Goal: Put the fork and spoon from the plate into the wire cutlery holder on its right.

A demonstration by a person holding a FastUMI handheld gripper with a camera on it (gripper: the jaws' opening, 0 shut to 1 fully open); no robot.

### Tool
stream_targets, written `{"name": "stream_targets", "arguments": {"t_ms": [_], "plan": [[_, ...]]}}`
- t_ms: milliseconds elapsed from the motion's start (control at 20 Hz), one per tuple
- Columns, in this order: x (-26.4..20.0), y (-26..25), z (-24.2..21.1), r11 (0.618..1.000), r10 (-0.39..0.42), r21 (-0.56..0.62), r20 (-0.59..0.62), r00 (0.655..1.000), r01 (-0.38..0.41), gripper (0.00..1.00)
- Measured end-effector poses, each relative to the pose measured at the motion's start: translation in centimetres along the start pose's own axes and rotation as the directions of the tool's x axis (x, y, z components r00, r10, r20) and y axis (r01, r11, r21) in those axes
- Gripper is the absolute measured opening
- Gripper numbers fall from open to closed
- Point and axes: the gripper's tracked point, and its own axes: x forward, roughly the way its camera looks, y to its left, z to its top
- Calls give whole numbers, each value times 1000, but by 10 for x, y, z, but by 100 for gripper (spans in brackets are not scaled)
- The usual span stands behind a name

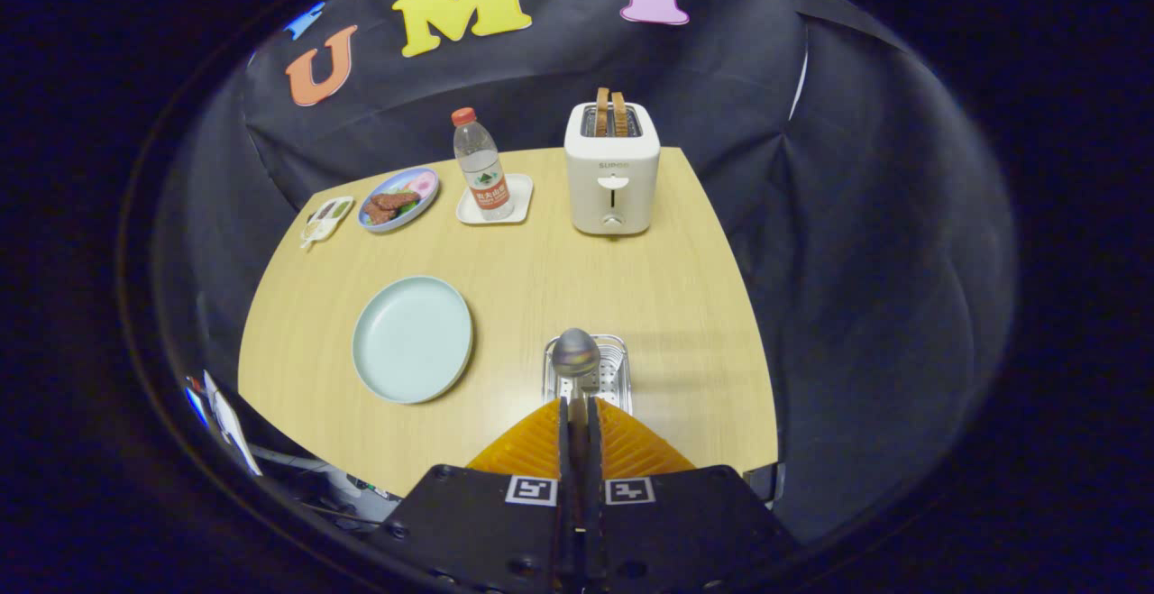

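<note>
My gripper (577,414) is shut on the handle of a metal spoon (576,355), whose bowl sticks out ahead of the fingertips. The spoon hangs right over the wire cutlery holder (617,376), which stands on the wooden table just beyond the fingers. To the holder's left lies the pale blue plate (412,339), with nothing on it. Whatever sits inside the holder is mostly hidden by the spoon and fingers.
At the back of the table stand a white toaster (612,170) with two bread slices, a water bottle (482,168) on a small white tray, a blue dish of food (398,199) and a small white dish (325,218). The table's right edge runs close to the holder.
</note>
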Motion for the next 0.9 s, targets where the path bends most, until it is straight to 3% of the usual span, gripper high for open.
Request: {"name": "stream_targets", "arguments": {"t_ms": [400, 600, 650, 750, 900], "plan": [[5, 8, 5, 1000, -25, -16, -12, 1000, 25, 3], [8, 10, 8, 1000, -22, 15, 9, 1000, 22, 25], [7, 12, 8, 1000, -7, 15, 17, 1000, 7, 26], [6, 17, 11, 1000, 4, 3, 48, 999, -4, 41], [1, 32, 16, 999, 28, -23, 100, 995, -26, 73]]}}
